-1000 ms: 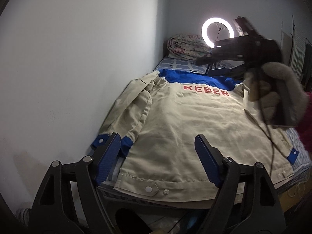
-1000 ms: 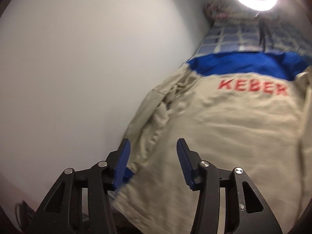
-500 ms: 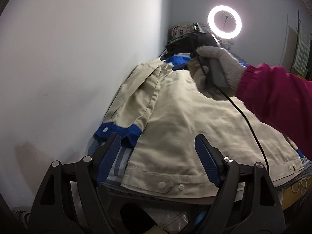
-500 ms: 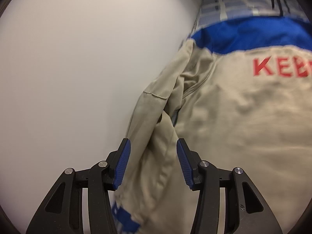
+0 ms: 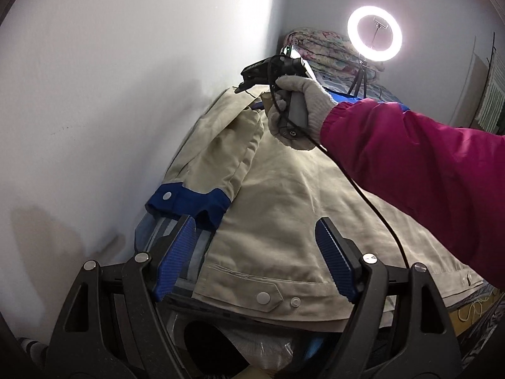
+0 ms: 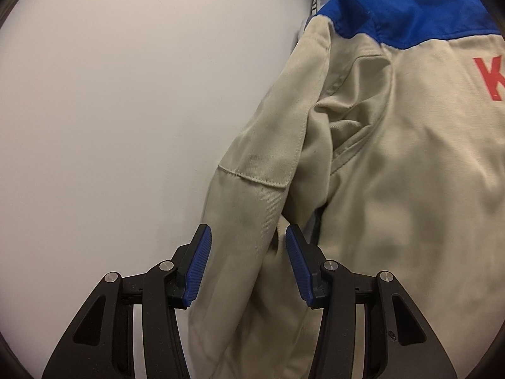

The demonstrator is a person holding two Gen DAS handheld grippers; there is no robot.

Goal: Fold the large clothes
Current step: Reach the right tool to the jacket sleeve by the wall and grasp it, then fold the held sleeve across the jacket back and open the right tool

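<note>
A beige work jacket [image 5: 300, 205] with a blue yoke [image 6: 410, 6] and red lettering [image 6: 492, 75] lies back up on the bed. Its left sleeve [image 5: 221, 151] runs along the wall and ends in a blue cuff [image 5: 189, 202]. My left gripper [image 5: 255, 252] hangs open just above the hem's near left corner, holding nothing. A gloved hand [image 5: 303, 110] holds my right gripper [image 5: 243, 85] at the far shoulder. In the right wrist view the right gripper [image 6: 247, 252] is open over the upper sleeve [image 6: 262, 173], and the cloth shows between its fingers, unpressed.
A white wall [image 5: 126, 94] borders the bed's left side, close to the sleeve. A ring light [image 5: 374, 33] and a folded quilt [image 5: 318, 47] stand at the far end. The person's magenta sleeve [image 5: 426, 164] and a black cable [image 5: 372, 205] cross over the jacket.
My right gripper swung from over the jacket's middle to its far left shoulder and came down close to the sleeve. My left gripper sank slightly toward the hem.
</note>
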